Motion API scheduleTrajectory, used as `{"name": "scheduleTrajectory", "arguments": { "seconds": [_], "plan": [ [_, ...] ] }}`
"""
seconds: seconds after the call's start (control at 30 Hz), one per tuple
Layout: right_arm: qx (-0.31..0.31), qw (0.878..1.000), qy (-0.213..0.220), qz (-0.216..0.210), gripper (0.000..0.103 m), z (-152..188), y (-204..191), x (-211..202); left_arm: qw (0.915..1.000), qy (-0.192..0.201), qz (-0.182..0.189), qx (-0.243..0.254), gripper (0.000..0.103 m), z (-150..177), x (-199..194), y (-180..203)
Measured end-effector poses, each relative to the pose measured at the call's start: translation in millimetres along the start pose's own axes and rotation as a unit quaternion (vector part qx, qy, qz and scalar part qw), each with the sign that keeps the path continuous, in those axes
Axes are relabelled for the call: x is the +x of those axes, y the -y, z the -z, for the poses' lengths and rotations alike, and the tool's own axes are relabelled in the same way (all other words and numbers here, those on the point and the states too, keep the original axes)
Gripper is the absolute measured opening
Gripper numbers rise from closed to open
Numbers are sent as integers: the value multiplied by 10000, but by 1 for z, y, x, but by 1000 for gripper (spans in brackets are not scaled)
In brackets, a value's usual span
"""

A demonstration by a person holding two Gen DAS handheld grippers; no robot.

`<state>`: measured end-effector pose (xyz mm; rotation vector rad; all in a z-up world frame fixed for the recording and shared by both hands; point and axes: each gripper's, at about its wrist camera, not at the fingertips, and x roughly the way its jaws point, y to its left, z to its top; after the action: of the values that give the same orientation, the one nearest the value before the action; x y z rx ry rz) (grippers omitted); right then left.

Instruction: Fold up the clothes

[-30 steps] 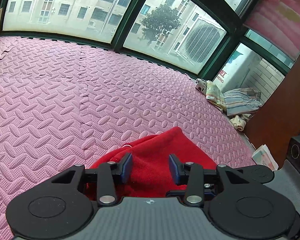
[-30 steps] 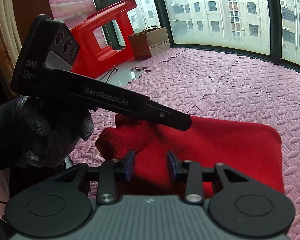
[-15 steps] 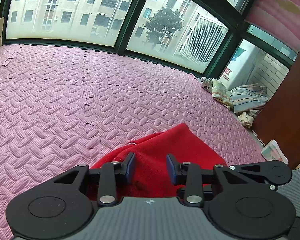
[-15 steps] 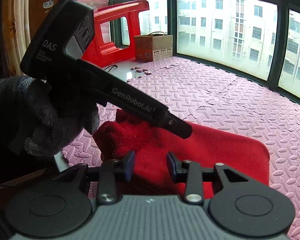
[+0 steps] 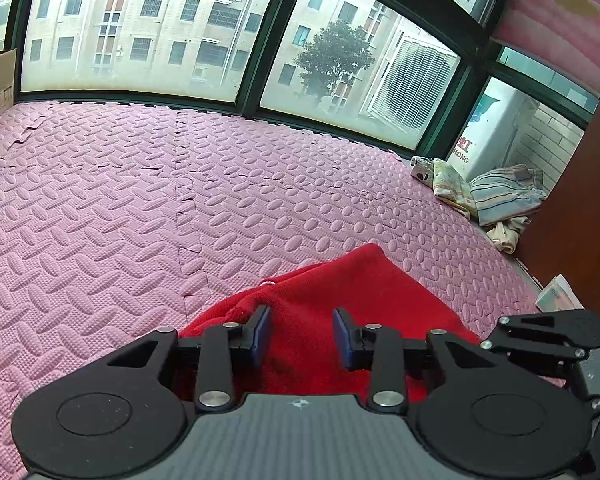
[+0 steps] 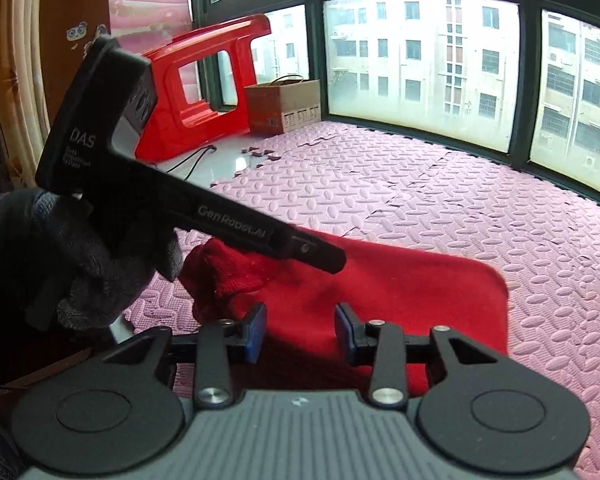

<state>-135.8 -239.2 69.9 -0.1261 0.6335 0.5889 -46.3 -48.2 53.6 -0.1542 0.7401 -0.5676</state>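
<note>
A red fleece garment (image 5: 340,300) lies on the pink foam mat (image 5: 140,200), partly folded, with a bunched end at its left in the right wrist view (image 6: 228,272). My left gripper (image 5: 301,334) is open and empty, hovering just above the garment. My right gripper (image 6: 300,330) is open and empty above the near edge of the garment (image 6: 400,292). The left gripper's body (image 6: 204,216), held by a gloved hand (image 6: 80,264), shows in the right wrist view with its tip over the bunched end. The right gripper's body (image 5: 556,336) shows at the right of the left wrist view.
A pile of other clothes (image 5: 496,196) lies at the mat's far right corner by a brown cabinet (image 5: 580,200). A red plastic stool (image 6: 204,92) and a cardboard box (image 6: 284,104) stand by the windows. A paper packet (image 5: 558,298) lies near the cabinet.
Both grippers have lifted and tilted up a little over the garment. The left gripper's body has risen in the right wrist view. Both jaws stay open.
</note>
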Motion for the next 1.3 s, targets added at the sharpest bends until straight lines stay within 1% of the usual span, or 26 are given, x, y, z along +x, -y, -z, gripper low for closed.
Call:
{"name": "scheduleTrajectory", "arguments": {
  "seconds": [0.1, 0.17, 0.27, 0.33, 0.37, 0.43, 0.5, 0.57, 0.67, 0.73, 0.8, 0.87, 0.9, 1.0, 1.1, 1.23, 1.3],
  "plan": [
    [76, 9990, 32, 436, 38, 3, 14, -5, 10000, 31, -44, 62, 38, 2, 0, 2],
    [176, 9979, -87, 617, 38, 12, 22, -2, 9999, 47, -68, 78, 37, 3, 0, 2],
    [322, 9969, -266, 661, 38, 28, 32, 5, 9999, 62, -74, 57, 37, 5, 0, 2],
    [348, 9970, -202, 667, 38, 32, 32, 5, 9999, 73, -104, 91, 37, 6, 1, 4],
    [339, 9970, -202, 662, 38, 30, 31, 3, 9998, 81, -124, 120, 37, 7, 1, 5],
    [465, 9970, -65, 614, 38, 24, 35, -6, 9998, 89, -149, 123, 37, 7, 1, 5],
    [515, 9959, 57, 736, 38, 20, 39, -14, 9998, 100, -153, 105, 38, 8, 1, 5],
    [566, 9934, 115, 987, 39, 18, 48, -19, 9997, 113, -161, 107, 38, 8, 1, 5],
    [750, 9912, -113, 1085, 38, 29, 58, -12, 9997, 139, -187, 121, 38, 10, 1, 6],
    [754, 9912, -180, 1072, 39, 39, 60, -6, 9996, 158, -174, 130, 38, 11, 1, 6],
    [799, 9908, -127, 1083, 39, 41, 60, -7, 9995, 172, -191, 188, 38, 12, -1, 8],
    [823, 9907, -59, 1082, 39, 33, 59, -14, 9993, 183, -213, 254, 41, 12, -3, 11],
    [832, 9908, 25, 1072, 39, 30, 58, -18, 9991, 211, -208, 287, 44, 12, -6, 13],
    [788, 9909, 102, 1091, 39, 28, 55, -24, 9986, 306, -224, 369, 47, 16, -17, 20],
    [812, 9913, -132, 1023, 39, 39, 54, -13, 9983, 338, -280, 391, 47, 24, -25, 22],
    [722, 9919, -65, 1046, 40, 35, 51, -17, 9979, 357, -417, 348, 46, 34, -37, 22],
    [740, 9921, 31, 1013, 44, 28, 53, -22, 9978, 426, -447, 243, 46, 33, -43, 21]
  ]
}}
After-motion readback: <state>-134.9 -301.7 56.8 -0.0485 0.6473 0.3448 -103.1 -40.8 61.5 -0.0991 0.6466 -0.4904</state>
